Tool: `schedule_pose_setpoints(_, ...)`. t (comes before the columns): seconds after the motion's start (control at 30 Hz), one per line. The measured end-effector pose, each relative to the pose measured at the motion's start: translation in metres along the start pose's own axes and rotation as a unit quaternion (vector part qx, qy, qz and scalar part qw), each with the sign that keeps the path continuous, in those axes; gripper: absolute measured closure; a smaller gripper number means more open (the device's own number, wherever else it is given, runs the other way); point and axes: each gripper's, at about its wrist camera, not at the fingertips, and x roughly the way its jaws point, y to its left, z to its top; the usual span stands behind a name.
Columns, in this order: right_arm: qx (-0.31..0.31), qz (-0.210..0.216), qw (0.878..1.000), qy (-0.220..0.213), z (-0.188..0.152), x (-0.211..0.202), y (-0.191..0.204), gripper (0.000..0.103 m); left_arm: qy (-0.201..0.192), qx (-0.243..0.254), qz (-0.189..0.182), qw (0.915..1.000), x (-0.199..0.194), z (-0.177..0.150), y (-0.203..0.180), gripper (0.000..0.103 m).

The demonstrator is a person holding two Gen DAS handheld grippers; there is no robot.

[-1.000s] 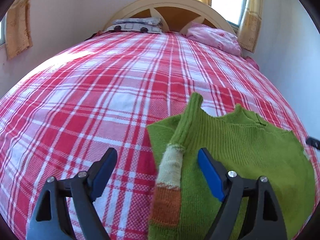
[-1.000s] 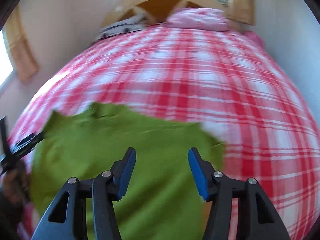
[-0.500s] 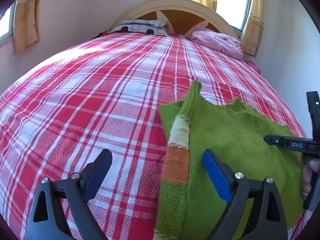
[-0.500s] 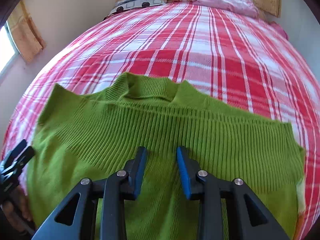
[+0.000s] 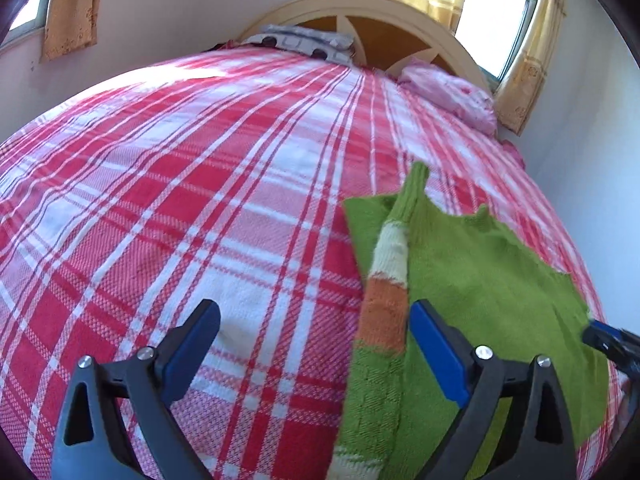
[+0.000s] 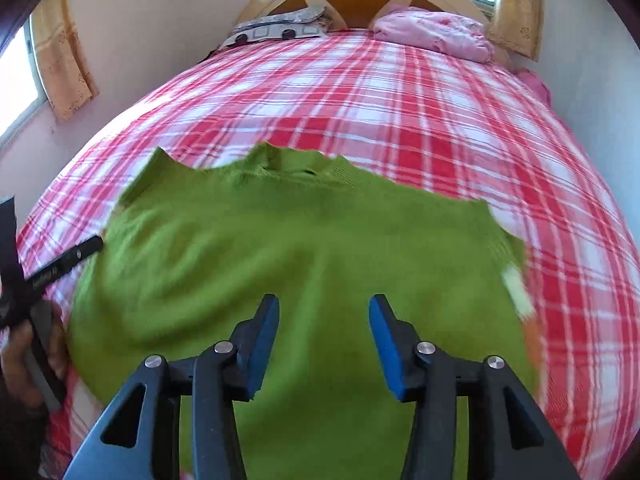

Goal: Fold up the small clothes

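Opening wide, left claw (image 5: 314, 344) straddles the sweater's (image 6: 300, 248) striped sleeve (image 5: 386, 300), pads clear of it. Right claw (image 6: 324, 344) opening over sweater's back, gripping nothing. Sweater flat on plaid bed (image 6: 400, 120).

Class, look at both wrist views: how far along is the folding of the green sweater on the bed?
Done: the striped sleeve is folded in over the green sweater, which lies flat on the checked bedspread. In hand: nothing; the left claw and right claw are both opening with no cloth pinched. Left: the far sleeve at the right edge, then folding the body.
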Motion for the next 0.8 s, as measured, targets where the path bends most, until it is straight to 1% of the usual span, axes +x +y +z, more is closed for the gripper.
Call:
schedule_pose_setpoints(0.07,0.007,-0.019,1.0,0.012,-0.018,-0.001,-0.013,0.054,0.0,-0.002,0.008,1.0,0.0,-0.001,0.001,0.003)
schedule_pose_setpoints(0.1,0.012,-0.028,0.999,0.024,-0.03,0.004,-0.021,0.054,0.002,-0.001,0.013,0.9999,0.0,-0.002,0.001,0.002)
schedule_pose_setpoints(0.13,0.02,-0.022,0.999,0.029,-0.04,0.008,-0.029,0.054,0.002,0.002,0.014,0.9999,0.0,-0.002,0.0,0.002)
schedule_pose_setpoints(0.2,0.025,-0.007,1.0,0.008,-0.053,0.002,-0.034,0.054,0.004,0.008,0.015,0.9998,-0.001,-0.004,-0.001,0.002)
schedule_pose_setpoints(0.27,0.023,-0.011,1.0,-0.003,-0.057,-0.007,-0.032,0.054,0.009,0.013,0.016,0.9997,-0.003,-0.007,-0.001,0.002)
schedule_pose_setpoints(0.3,0.031,-0.01,0.999,-0.013,-0.058,-0.013,-0.033,0.053,0.011,0.015,0.017,0.9997,-0.004,-0.009,-0.001,0.002)
schedule_pose_setpoints(0.33,0.034,-0.003,0.999,-0.02,-0.059,-0.015,-0.033,0.047,0.012,0.017,0.018,0.9996,-0.006,-0.011,0.0,0.001)
schedule_pose_setpoints(0.37,0.031,0.001,0.999,-0.019,-0.059,-0.013,-0.032,0.044,0.014,0.02,0.019,0.9995,-0.008,-0.013,0.001,0.0)
schedule_pose_setpoints(0.4,0.02,0.001,1.0,-0.009,-0.061,-0.006,-0.03,0.042,0.017,0.022,0.02,0.9994,-0.009,-0.015,0.001,0.0)
schedule_pose_setpoints(0.43,0.001,-0.007,1.0,-0.001,-0.062,0.001,-0.027,0.04,0.023,0.024,0.021,0.9992,-0.01,-0.017,0.001,0.0)
schedule_pose_setpoints(0.47,-0.011,-0.014,1.0,-0.009,-0.061,0.002,-0.026,0.04,0.027,0.027,0.026,0.9989,-0.011,-0.019,0.002,0.0)
schedule_pose_setpoints(0.53,0.008,-0.016,1.0,-0.011,-0.058,-0.003,-0.026,0.04,0.027,0.033,0.038,0.9984,-0.015,-0.023,0.002,0.0)
schedule_pose_setpoints(0.6,0.013,-0.008,0.999,-0.028,-0.056,-0.014,-0.018,0.04,0.027,0.032,0.038,0.9984,-0.02,-0.026,0.005,0.0)
schedule_pose_setpoints(0.7,-0.03,0.01,0.999,-0.044,-0.06,-0.024,0.012,0.04,0.023,0.027,0.025,0.999,-0.028,-0.029,0.014,0.0)
schedule_pose_setpoints(0.73,-0.05,0.014,0.998,-0.043,-0.064,-0.024,0.023,0.04,0.028,0.028,0.027,0.9989,-0.028,-0.03,0.017,0.0)
schedule_pose_setpoints(0.8,-0.082,0.002,0.996,-0.019,-0.072,-0.01,0.038,0.04,0.033,0.035,0.022,0.9986,-0.029,-0.032,0.018,0.0)
